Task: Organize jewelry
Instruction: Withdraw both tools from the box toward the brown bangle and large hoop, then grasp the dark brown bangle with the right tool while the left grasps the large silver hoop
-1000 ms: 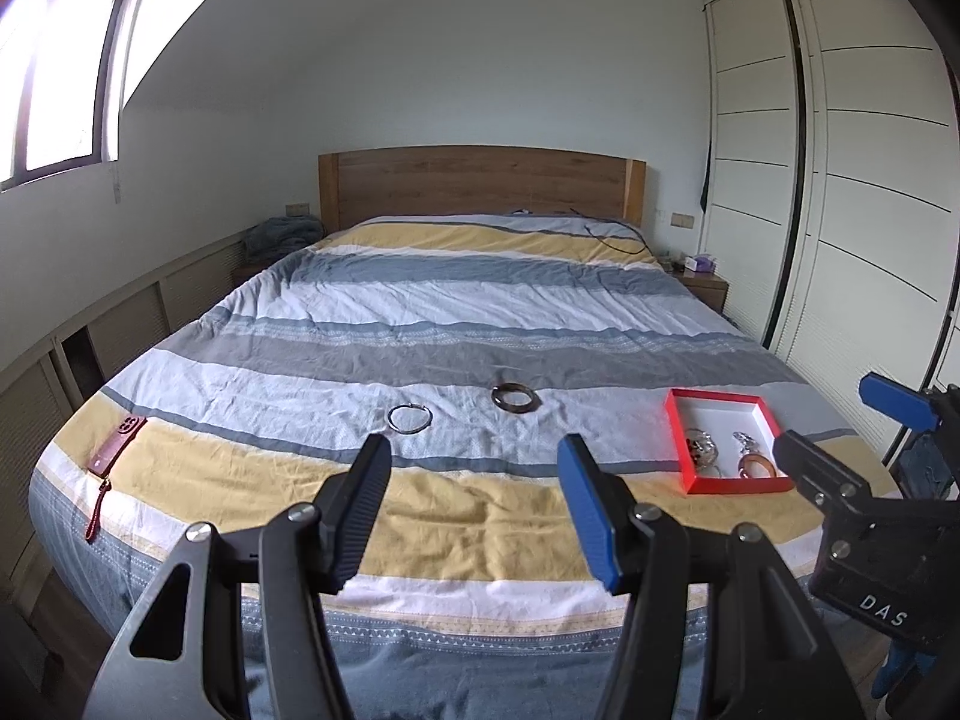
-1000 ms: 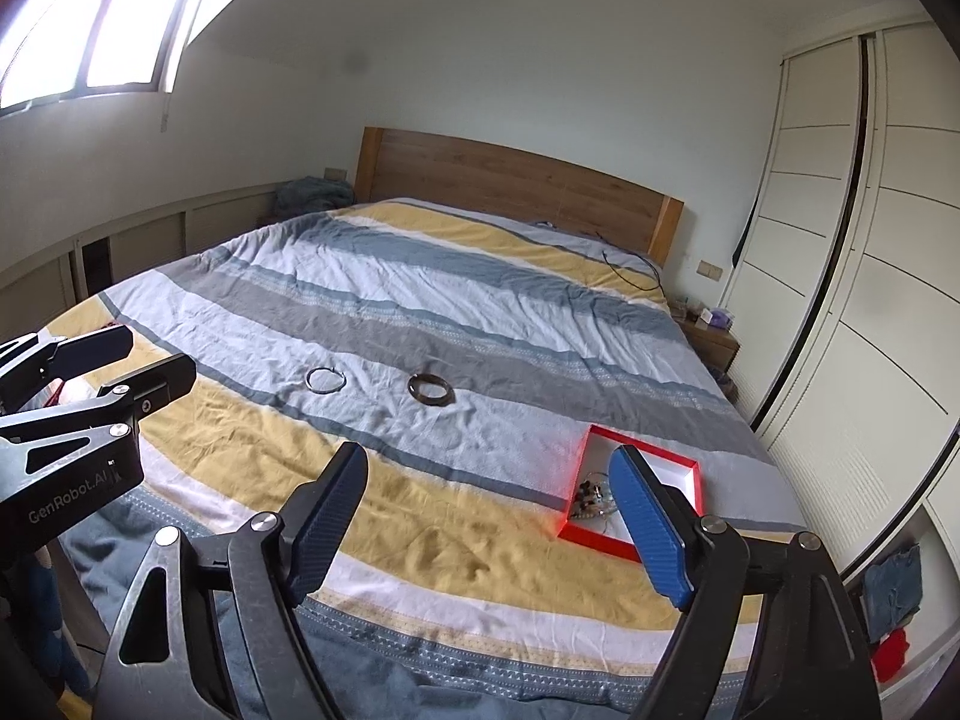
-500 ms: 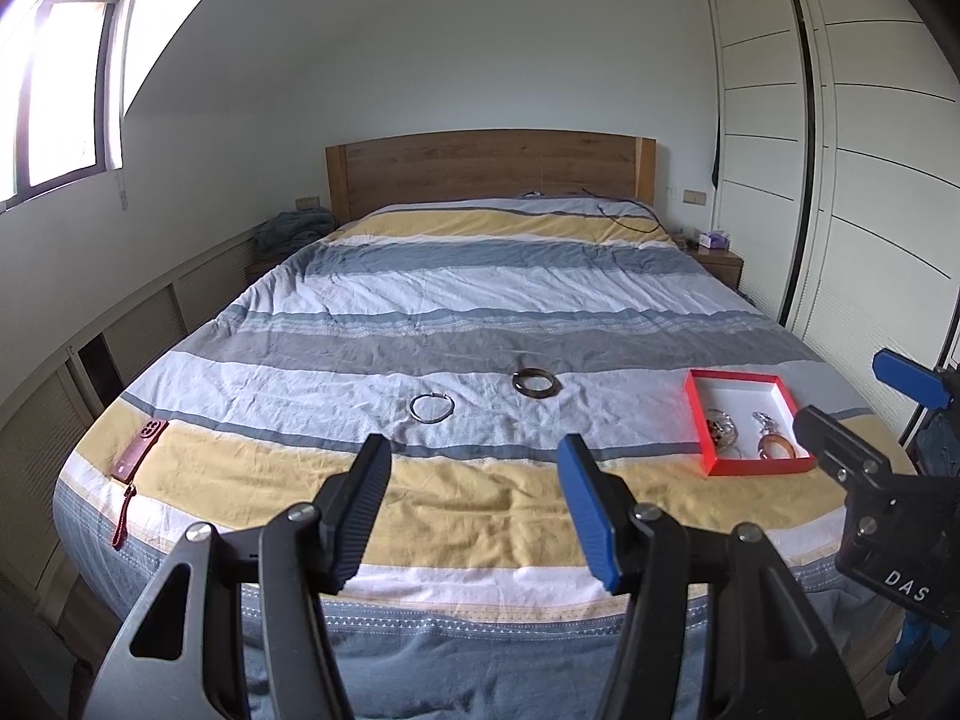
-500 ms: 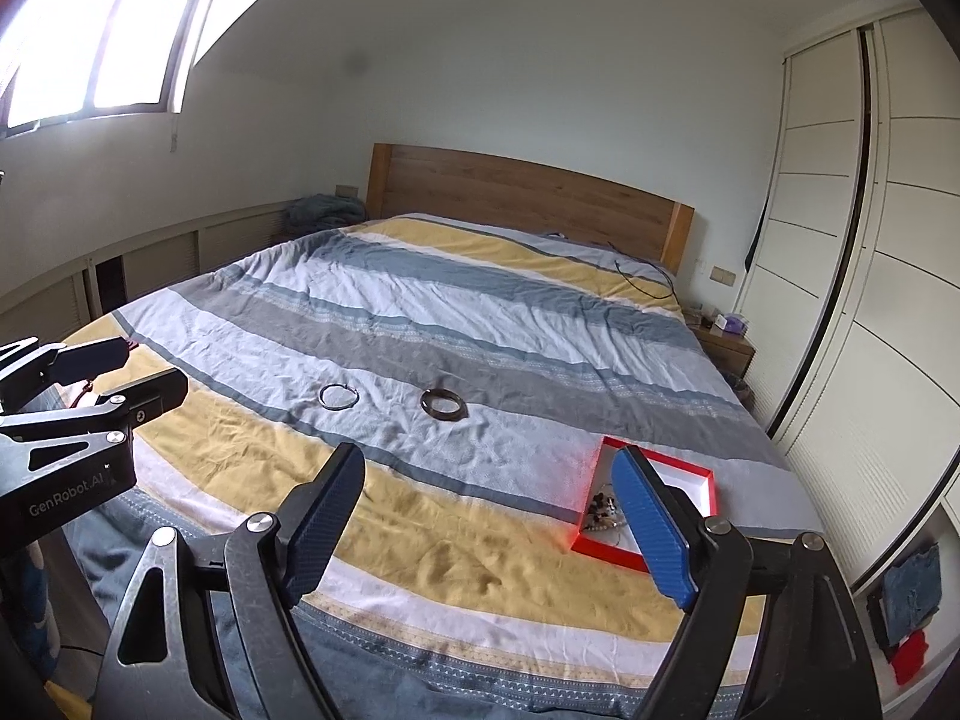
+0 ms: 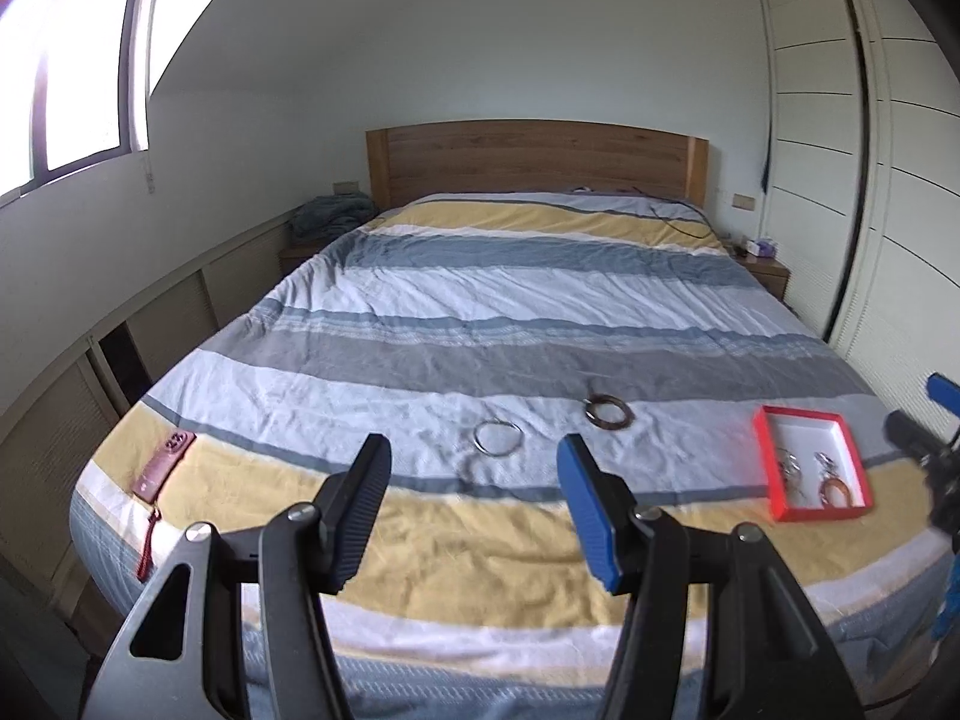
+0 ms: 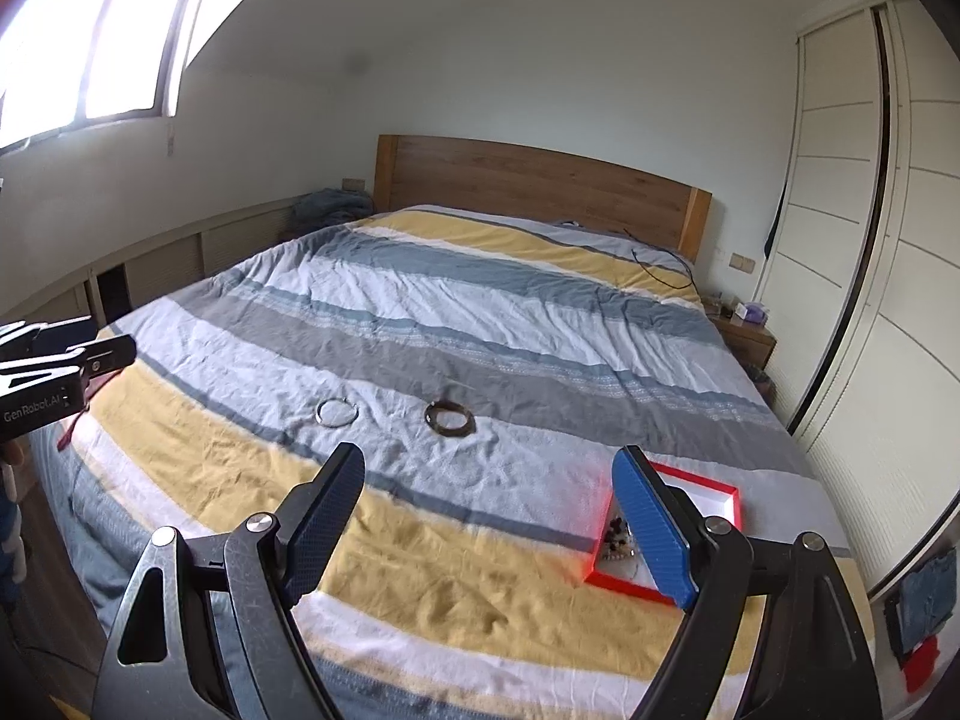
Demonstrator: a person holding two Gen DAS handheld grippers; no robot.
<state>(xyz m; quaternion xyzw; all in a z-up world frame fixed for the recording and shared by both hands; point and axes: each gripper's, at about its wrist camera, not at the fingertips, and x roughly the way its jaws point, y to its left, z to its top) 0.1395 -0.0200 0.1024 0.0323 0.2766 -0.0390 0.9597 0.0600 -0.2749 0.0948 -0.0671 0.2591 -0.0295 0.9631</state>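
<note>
Both grippers advanced over bed [image 5: 480, 324]; fingers [image 5: 360, 510] spread, empty; red box [image 5: 810, 462] contents blurry, maybe earrings.

On the bed [image 5: 540, 300]: 2 bangles [image 5: 497, 437], 1 red box [image 5: 765, 468], 1 phone case [image 5: 165, 465].

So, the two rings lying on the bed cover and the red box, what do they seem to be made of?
Silver ring: probably metal; thin, pale, with a bright glint.
Dark ring: thicker, brown, dull; perhaps wood or coiled cord, too small to tell.
Red box: likely cardboard; thin straight walls, matte red outside, white inside.
</note>
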